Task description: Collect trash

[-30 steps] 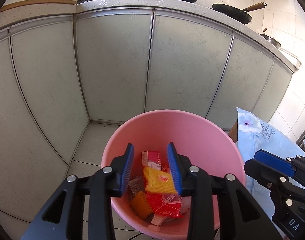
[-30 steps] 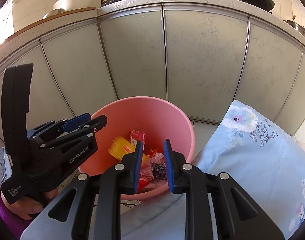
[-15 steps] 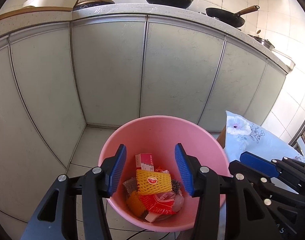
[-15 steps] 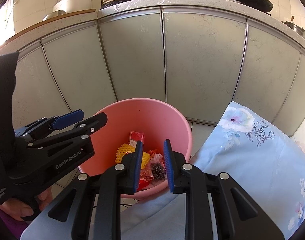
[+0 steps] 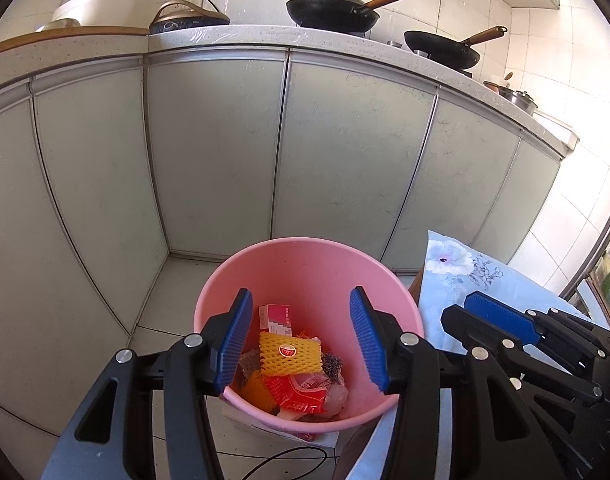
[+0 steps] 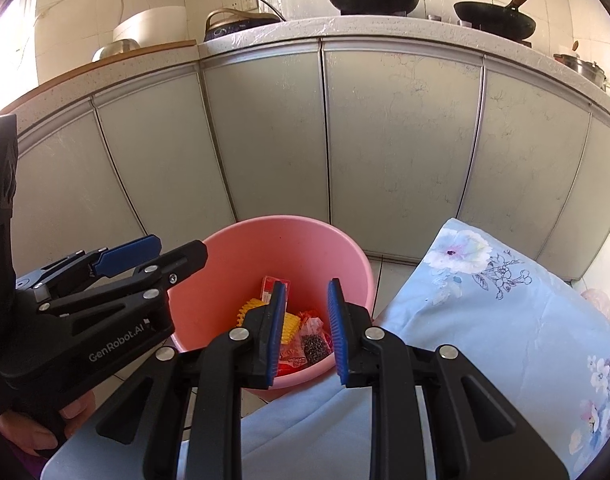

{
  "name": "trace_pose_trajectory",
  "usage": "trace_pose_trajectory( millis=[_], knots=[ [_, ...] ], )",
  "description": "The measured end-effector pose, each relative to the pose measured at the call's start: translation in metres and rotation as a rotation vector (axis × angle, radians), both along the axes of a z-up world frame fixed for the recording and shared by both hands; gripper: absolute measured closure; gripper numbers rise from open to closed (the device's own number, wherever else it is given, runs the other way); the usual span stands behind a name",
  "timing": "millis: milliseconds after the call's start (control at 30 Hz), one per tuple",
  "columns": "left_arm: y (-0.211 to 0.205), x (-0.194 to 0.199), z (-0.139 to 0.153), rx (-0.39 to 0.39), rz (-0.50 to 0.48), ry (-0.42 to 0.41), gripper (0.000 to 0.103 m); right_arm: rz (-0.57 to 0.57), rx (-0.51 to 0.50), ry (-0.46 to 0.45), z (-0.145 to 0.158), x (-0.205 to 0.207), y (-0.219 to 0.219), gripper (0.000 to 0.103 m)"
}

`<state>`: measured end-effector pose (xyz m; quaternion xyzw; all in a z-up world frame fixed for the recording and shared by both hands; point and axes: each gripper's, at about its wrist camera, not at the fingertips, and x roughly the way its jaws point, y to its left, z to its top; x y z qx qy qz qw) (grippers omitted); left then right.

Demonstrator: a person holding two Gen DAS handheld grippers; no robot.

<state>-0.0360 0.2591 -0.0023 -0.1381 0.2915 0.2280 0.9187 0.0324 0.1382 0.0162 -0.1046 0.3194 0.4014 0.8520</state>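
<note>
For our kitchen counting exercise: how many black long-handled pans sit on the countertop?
2. One pan sits above the middle cabinet doors; the other pan is further right along the countertop. More may be hidden.

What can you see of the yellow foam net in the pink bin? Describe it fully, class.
The yellow foam net is a soft, mesh-patterned fruit sleeve, flattened into a rough rectangle, with a round red sticker at its centre. It lies on top of the other trash inside the pink bin, over a red wrapper and just in front of a small red and white box. Neither gripper touches it.
</note>
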Motion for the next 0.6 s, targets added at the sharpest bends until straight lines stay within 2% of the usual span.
trace_pose_trajectory(
  millis=[200, 333, 533, 600],
  knots=[
    [-0.012, -0.011, 0.008, 0.011, -0.005, -0.016, 0.053, -0.009, 0.005, -0.024, 0.008, -0.012, -0.009, 0.08],
    [-0.021, -0.018, 0.013, 0.013, -0.01, -0.023, 0.053, -0.022, 0.017, -0.014, 0.01, -0.015, -0.018, 0.064],
    [-0.03, -0.024, 0.019, 0.015, -0.023, -0.023, 0.051, -0.032, 0.028, -0.023, 0.014, -0.021, -0.033, 0.058],
    [-0.033, -0.027, 0.02, 0.018, -0.018, -0.022, 0.045, -0.035, 0.029, -0.03, 0.015, -0.023, -0.038, 0.058]
  ],
)
